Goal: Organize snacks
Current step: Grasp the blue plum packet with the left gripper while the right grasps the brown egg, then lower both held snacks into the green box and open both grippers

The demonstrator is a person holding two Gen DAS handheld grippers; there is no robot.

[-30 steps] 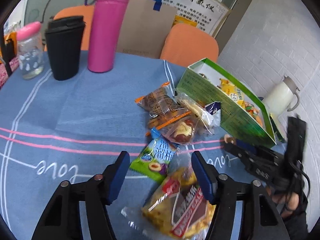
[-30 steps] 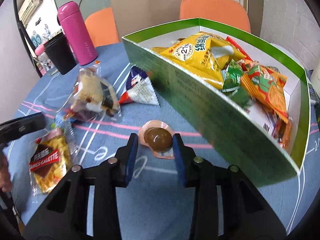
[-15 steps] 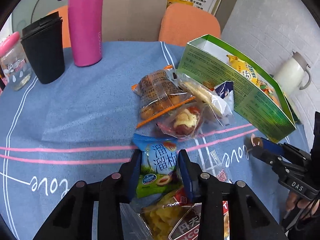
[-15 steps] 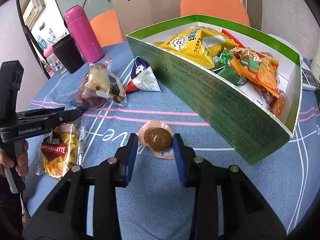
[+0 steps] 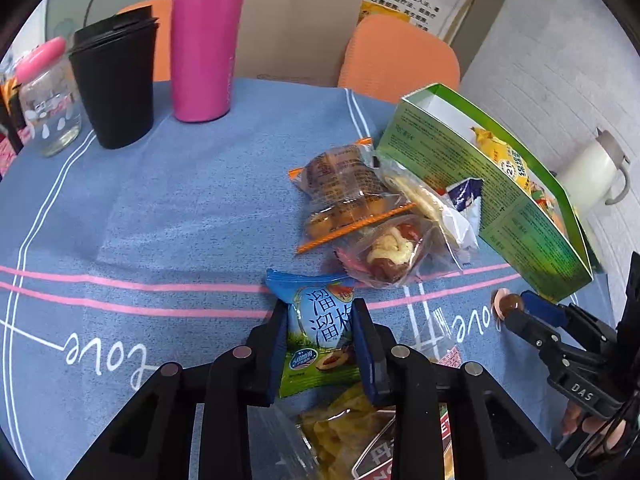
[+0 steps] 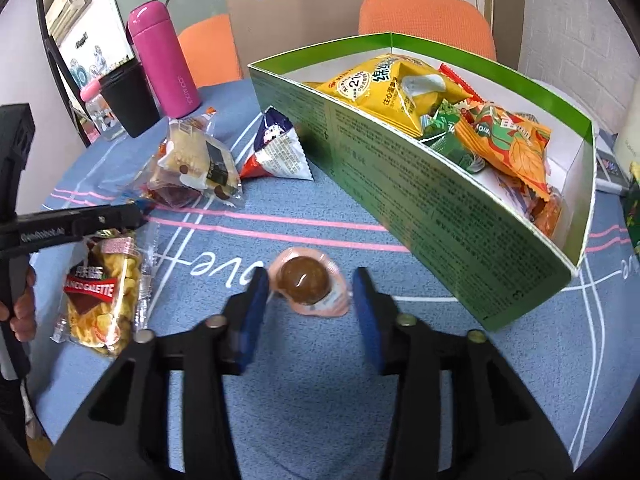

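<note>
Left gripper (image 5: 320,328), bottom centre of its frame, is clamped on the blue-green plum packet (image 5: 320,334) (over the biscuit bag (image 5: 352,432)). Right gripper (image 6: 307,292) is spread wide around the brown jelly cup (image 6: 306,285) on the tablecloth (image 6: 320,380), pads apart from it; green box (image 6: 432,208) sits upper right.

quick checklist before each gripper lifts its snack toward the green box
1. Left gripper shut on the blue and green plum snack packet: ok.
2. Packet free of the yellow crisps bag under it: cannot tell.
3. Right gripper straddles the brown jelly cup with pink rim: ok.
4. Right grip closed on the cup: not ok, a gap shows at the right finger.
5. Room in the open green cardboard box: ok, bare white floor at its near end.
6. Grippers apart from each other: ok.
</note>
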